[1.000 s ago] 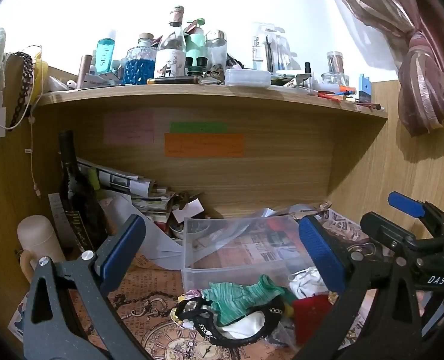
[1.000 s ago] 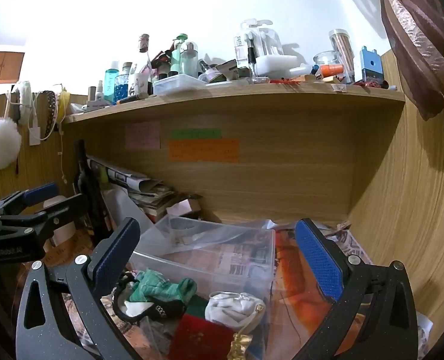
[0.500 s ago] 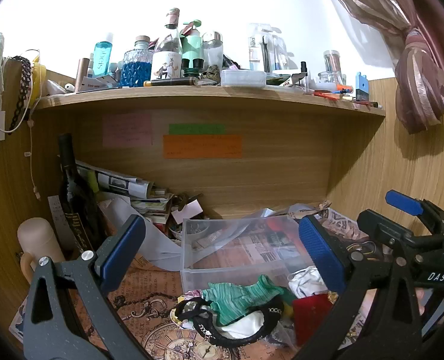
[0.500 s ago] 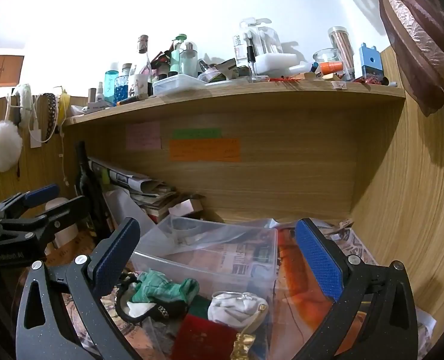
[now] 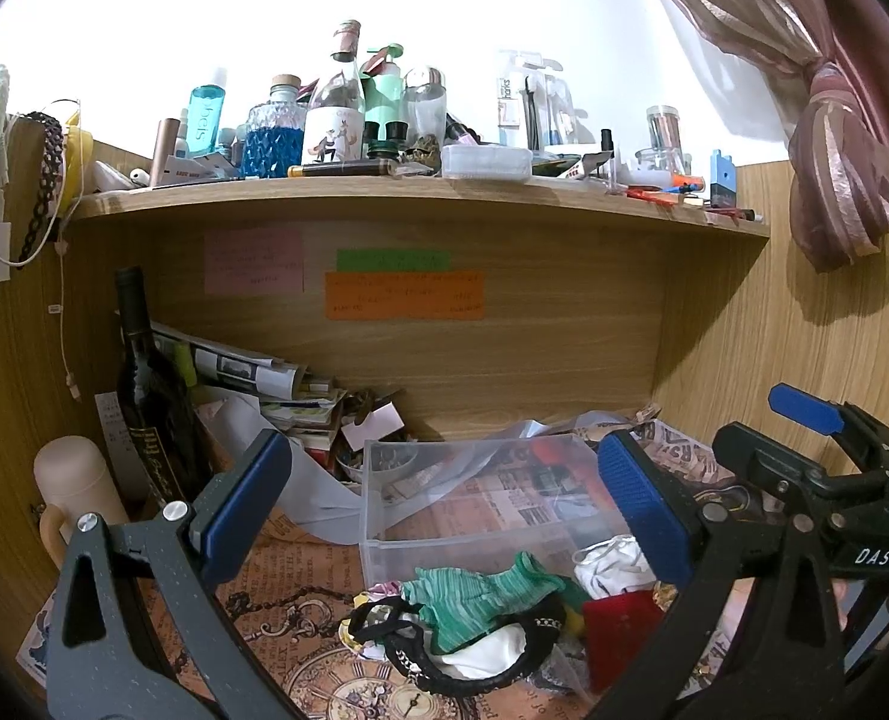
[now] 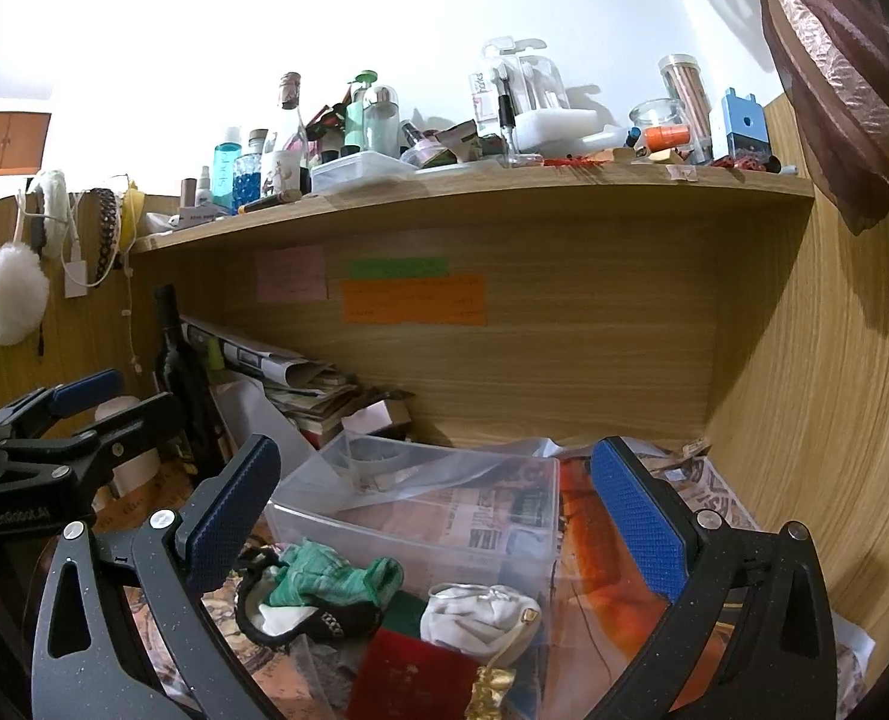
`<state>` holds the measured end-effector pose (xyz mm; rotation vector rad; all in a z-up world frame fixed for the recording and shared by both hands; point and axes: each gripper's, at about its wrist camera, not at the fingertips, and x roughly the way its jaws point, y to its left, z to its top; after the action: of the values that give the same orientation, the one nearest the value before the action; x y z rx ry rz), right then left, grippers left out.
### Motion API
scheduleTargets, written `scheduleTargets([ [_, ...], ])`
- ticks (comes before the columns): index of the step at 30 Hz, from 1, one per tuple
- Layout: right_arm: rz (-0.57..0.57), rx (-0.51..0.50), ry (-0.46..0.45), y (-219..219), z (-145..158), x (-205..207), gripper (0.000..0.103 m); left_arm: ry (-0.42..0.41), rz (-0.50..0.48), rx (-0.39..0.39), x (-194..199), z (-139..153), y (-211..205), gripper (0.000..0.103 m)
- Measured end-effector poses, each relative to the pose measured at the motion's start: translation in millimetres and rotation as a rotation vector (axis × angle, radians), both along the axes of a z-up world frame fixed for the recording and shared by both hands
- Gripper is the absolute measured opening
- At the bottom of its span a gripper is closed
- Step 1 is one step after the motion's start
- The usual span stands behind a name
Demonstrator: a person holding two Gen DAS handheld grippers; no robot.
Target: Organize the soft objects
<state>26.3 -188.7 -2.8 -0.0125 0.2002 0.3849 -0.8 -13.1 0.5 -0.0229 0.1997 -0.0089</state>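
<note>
Left wrist view: the left gripper (image 5: 444,492) is spread wide and empty above the clear plastic bin (image 5: 480,498), with the green striped cloth (image 5: 474,597), white cloth (image 5: 615,561) and red pouch (image 5: 621,630) heaped just in front of the bin, probably staged for sorting. Right wrist view: the right gripper (image 6: 435,510), equally wide and empty, frames the same heap, the green striped cloth (image 6: 330,582) lying outside the bin's near wall (image 6: 408,546).

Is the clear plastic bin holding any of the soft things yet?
No. The clear bin looks empty; the green cloth and white cloth lie in front of it.
</note>
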Motion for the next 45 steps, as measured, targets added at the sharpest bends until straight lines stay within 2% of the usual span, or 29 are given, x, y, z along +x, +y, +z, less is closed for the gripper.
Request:
scheduleTargets([
  [45,0.007,0.006,0.005,1.5,-0.5,-1.1,0.103,0.011,-0.004,-0.001,5.0,-0.2,1.8,0.103],
])
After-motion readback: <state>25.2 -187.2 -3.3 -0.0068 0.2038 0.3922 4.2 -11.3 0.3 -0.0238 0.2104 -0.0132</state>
